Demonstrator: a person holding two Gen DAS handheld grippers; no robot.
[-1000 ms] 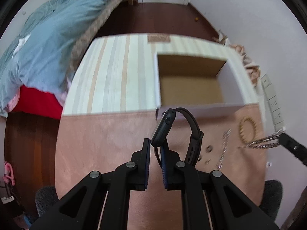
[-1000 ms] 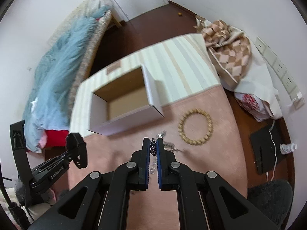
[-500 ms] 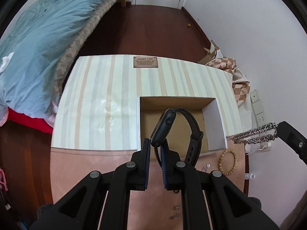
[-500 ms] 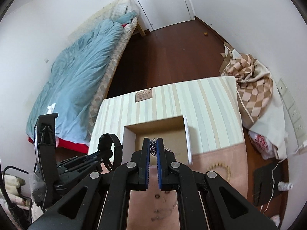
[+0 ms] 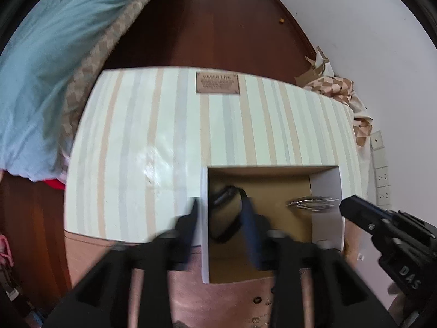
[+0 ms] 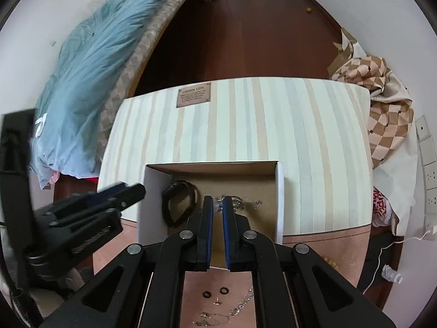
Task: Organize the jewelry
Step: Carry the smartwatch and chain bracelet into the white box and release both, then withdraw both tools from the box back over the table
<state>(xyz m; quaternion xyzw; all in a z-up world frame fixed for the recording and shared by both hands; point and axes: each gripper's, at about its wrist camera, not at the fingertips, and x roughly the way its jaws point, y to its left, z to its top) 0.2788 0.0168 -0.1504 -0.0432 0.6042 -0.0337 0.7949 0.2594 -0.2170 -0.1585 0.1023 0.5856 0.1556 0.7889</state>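
The left gripper (image 5: 221,213) has just been opening its jaws, and they now stand well apart, straddling the left wall of the cardboard box (image 5: 204,218). The black watch (image 5: 226,213) lies between them in the left part of the box, and the pads no longer press on it. The right gripper (image 6: 217,209) keeps its jaws nearly closed, pinching a silver chain (image 6: 240,201) that hangs over the box's brown floor, to the right of the watch (image 6: 179,206). In the left wrist view the chain (image 5: 311,201) is a blurred streak above the right part of the box.

The box (image 6: 280,199) is open-topped, with white outer walls, and sits where a pale striped cloth (image 6: 259,120) meets a pinkish mat (image 6: 314,243) on the counter. On the mat in front of the box lie two small dark rings (image 6: 215,292) and thin silver chains (image 6: 240,306); wooden beads (image 6: 331,262) peek out at the box's right front corner. A brown label (image 6: 194,97) lies on the cloth behind the box.

Beyond the counter the floor (image 6: 245,35) is dark wood. A bed with a blue duvet (image 6: 90,76) stands left of the box, a checked blanket (image 6: 382,109) is heaped to its right, and white wall sockets (image 6: 426,147) sit further right.
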